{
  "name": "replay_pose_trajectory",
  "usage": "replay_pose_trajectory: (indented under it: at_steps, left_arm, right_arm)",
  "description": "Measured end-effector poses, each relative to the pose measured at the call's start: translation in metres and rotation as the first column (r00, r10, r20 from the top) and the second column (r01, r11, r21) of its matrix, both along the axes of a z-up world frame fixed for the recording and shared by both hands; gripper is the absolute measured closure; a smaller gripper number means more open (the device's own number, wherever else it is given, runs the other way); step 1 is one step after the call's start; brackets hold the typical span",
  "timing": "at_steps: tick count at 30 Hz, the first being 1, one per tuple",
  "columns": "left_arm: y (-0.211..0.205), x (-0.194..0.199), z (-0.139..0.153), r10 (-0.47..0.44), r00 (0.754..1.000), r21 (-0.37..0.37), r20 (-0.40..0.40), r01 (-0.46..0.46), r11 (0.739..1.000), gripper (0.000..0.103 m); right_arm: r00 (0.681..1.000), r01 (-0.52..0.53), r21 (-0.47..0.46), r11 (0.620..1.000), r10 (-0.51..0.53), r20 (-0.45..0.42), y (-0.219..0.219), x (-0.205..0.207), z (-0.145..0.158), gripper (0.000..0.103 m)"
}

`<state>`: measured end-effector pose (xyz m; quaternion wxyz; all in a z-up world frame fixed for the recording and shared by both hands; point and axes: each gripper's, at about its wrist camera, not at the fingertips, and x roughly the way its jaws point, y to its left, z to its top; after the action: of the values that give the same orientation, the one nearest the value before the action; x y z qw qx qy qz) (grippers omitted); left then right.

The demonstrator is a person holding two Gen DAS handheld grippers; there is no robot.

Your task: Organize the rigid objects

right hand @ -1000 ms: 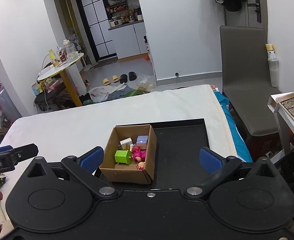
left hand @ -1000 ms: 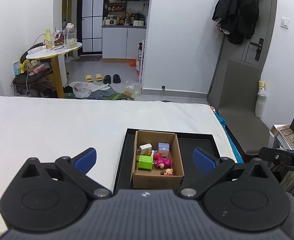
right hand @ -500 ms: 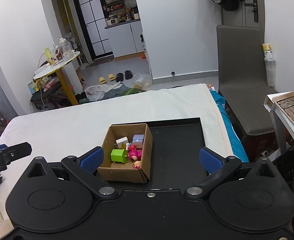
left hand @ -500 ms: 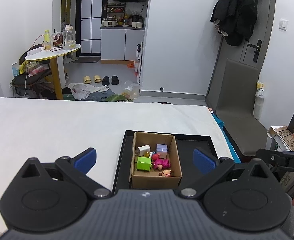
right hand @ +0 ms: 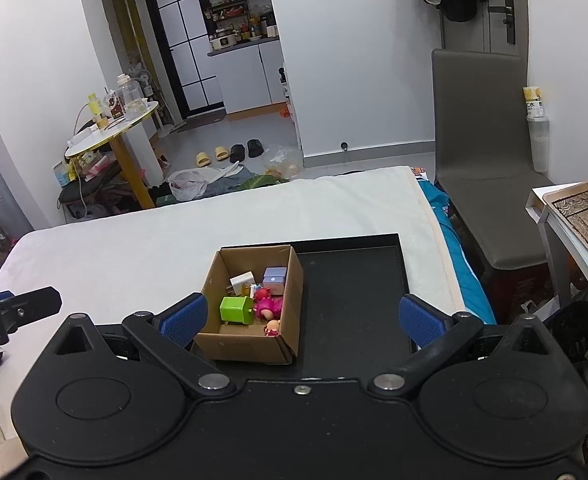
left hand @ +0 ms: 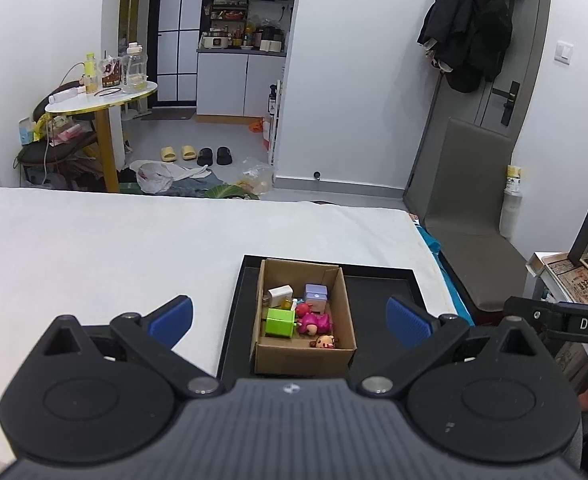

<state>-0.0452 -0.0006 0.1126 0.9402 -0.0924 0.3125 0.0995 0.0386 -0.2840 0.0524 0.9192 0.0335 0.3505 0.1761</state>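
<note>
Holding both claws high over the white bed (left hand: 114,248), we survey a flat black tray (left hand: 377,292) at its right edge. An open brown cardboard box (left hand: 302,354) fills the tray's left half, corralling a green cube (left hand: 280,322) and pink figurine (left hand: 313,321). Left claw (left hand: 290,316) and right claw (right hand: 301,316) are released, empty.

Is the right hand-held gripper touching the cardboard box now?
Apart. In the right wrist view the right hand-held gripper hangs open above the cardboard box; neither blue pad meets its walls.
</note>
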Motion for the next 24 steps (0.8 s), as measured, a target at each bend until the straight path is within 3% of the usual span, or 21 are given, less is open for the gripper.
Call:
replay_pose_trajectory:
  at_steps: [24]
  left_arm:
    - [-0.0004,-0.0003,-0.0054,0.003,1.000,0.000,-0.014,-0.003,1.000,0.001]
  right_arm:
    - [1.000,-0.005,0.002,1.000,0.005,0.000,0.0027,-0.0005,-0.0016,0.000]
